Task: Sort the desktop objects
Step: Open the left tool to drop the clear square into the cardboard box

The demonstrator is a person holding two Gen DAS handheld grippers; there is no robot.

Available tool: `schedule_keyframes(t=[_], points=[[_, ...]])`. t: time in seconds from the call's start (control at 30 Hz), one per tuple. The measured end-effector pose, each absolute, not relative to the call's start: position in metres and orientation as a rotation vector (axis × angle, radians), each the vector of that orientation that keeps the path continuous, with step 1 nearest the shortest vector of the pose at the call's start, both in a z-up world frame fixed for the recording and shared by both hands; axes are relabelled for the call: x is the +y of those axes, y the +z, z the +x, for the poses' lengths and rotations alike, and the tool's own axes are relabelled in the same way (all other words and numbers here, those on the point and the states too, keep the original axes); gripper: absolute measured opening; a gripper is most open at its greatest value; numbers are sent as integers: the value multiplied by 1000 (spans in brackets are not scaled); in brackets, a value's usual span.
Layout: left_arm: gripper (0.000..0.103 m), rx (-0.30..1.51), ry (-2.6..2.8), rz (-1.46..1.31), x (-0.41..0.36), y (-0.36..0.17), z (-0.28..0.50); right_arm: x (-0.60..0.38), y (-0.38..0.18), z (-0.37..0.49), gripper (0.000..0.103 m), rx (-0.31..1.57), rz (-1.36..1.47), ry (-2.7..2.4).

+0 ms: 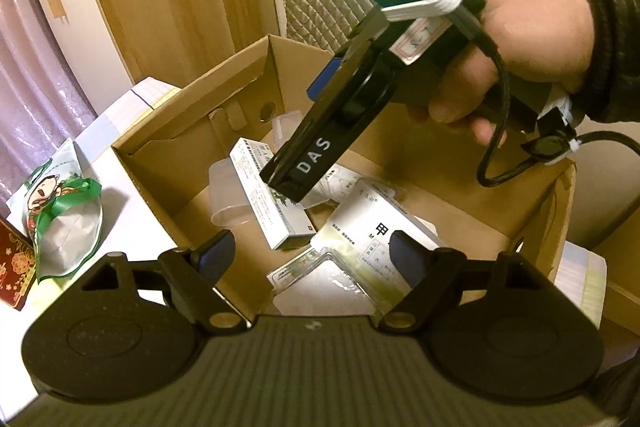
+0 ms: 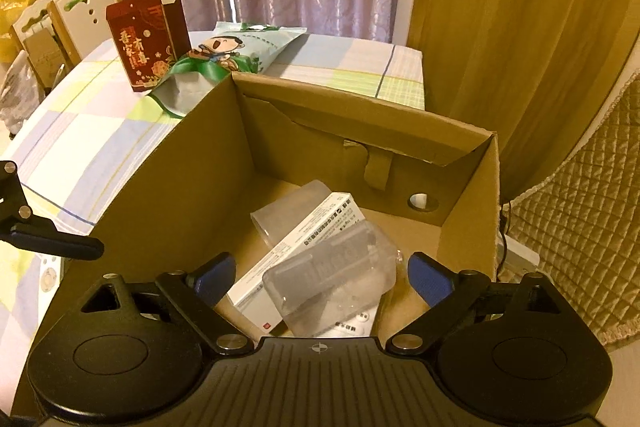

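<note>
An open cardboard box (image 1: pixel 188 147) (image 2: pixel 180 187) stands on the table, and both grippers hang over it. Inside lie white medicine boxes (image 1: pixel 272 203) (image 2: pixel 308 231) and clear plastic containers (image 1: pixel 228 195) (image 2: pixel 332 279). My left gripper (image 1: pixel 311 251) is open above a white box (image 1: pixel 372 231) and a clear lid, touching neither. My right gripper (image 2: pixel 320 273) is open too, with a clear container lying below between its fingers, free of the pads. In the left wrist view a hand holds the right gripper (image 1: pixel 286 183), which points down into the box.
A green and white snack bag (image 1: pixel 64 211) (image 2: pixel 224 55) and a red carton (image 2: pixel 148 39) sit on the checked tablecloth (image 2: pixel 100 115) left of the box. A chair with a quilted cover (image 2: pixel 580 207) stands to the right. Curtains and a wooden panel are behind.
</note>
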State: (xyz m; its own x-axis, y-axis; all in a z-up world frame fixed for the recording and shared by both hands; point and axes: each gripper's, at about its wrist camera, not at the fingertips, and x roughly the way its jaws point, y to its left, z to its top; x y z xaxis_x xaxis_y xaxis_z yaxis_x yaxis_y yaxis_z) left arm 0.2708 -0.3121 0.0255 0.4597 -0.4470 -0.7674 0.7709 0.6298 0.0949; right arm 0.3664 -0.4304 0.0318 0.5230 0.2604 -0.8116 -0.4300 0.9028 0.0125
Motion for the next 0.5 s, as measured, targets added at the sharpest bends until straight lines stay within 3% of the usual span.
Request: schedule_keyframes(t=[0.5], points=[[81, 765, -719, 443, -292, 41, 250, -426, 53, 328, 95, 899, -209, 434]])
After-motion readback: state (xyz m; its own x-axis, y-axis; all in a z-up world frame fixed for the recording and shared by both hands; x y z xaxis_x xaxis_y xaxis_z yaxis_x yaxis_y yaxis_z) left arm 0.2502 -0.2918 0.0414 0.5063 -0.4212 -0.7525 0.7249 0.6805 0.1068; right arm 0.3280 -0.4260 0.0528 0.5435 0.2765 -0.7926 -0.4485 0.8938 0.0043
